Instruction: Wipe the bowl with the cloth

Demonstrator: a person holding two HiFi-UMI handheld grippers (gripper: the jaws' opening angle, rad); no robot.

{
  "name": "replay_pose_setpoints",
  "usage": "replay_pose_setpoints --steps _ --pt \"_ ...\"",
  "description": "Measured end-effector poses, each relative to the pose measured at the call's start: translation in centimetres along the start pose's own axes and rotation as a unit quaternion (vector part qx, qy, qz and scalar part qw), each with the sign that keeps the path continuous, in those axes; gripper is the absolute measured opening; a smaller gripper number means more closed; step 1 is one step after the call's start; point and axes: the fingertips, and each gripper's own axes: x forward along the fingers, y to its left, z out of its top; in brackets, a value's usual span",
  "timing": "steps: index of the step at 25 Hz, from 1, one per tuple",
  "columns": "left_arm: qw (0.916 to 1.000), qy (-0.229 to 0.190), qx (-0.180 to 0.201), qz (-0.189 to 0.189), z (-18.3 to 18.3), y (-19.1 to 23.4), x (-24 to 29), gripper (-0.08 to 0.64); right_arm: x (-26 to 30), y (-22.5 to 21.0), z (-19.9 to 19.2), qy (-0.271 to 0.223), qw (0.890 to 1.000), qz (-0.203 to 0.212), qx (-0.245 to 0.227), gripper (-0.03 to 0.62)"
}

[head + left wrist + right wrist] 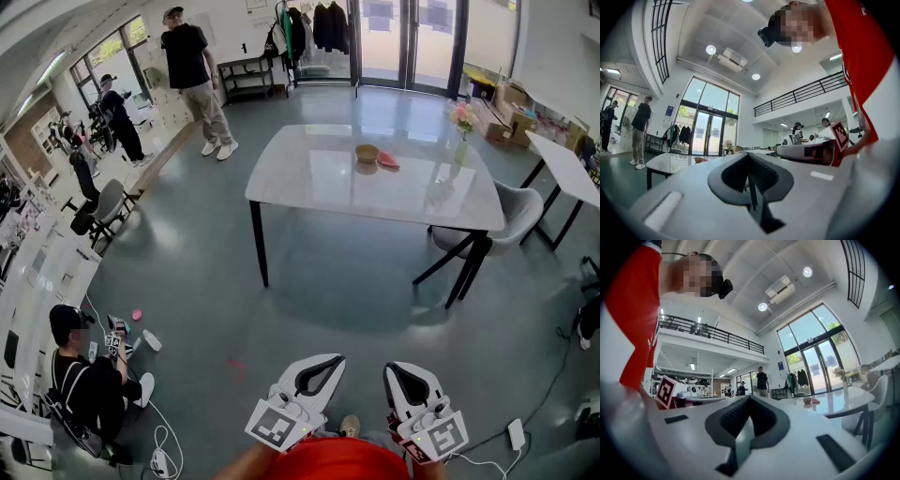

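Stretching across the middle of the head view, a grey polished floor (309, 300) separates the operator from the pale table (319, 178) in the upper centre of the frame, where the work is to be done. One onlooker (190, 70) is pictured standing at the upper left and another (89, 380) crouched at the lower left.

At the bottom edge, the left gripper (322, 364) and the right gripper (403, 373) are held level and side by side. Both pairs of jaws are pressed together, and nothing is carried between them. The tan bowl (367, 152) is seen on the far half of the table, with the pink cloth (387, 160) just beside it on the right; both are well apart from the grippers, so the wiping is judged not yet begun.

Several hazards can be foreseen. A white plug block (516, 433) and its cable, left on the floor at the lower right, could be caught underfoot on the approach. The bowl could be pushed across the glossy top if it is wiped without being steadied by the other gripper. The vase of flowers (461, 136) near the right end of the table could be toppled by a wide sweep.
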Motion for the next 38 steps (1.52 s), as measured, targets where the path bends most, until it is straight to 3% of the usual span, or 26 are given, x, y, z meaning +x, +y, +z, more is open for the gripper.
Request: replay_pose_setpoints --steps 10,16,27,38 --pt "0.9999 -0.003 0.009 0.006 0.2 -0.7 1.1 0.006 -0.5 -1.0 0.5 -0.008 1.000 0.012 -0.006 0.002" --pt "0.9989 -0.020 0.039 0.020 0.8 -0.4 1.6 0.006 -0.8 -2.3 1.2 -0.028 0.999 0.018 0.011 0.002" --pt "0.9972 -0.012 0.048 0.056 0.3 0.3 2.7 0.006 -1.8 -5.9 0.4 -0.026 0.999 0.024 0.014 0.002" --pt "0.9979 -0.027 0.037 0.045 0.1 5.7 7.8 0.006 4.1 -10.4 0.3 -0.019 1.000 0.021 -0.001 0.002"
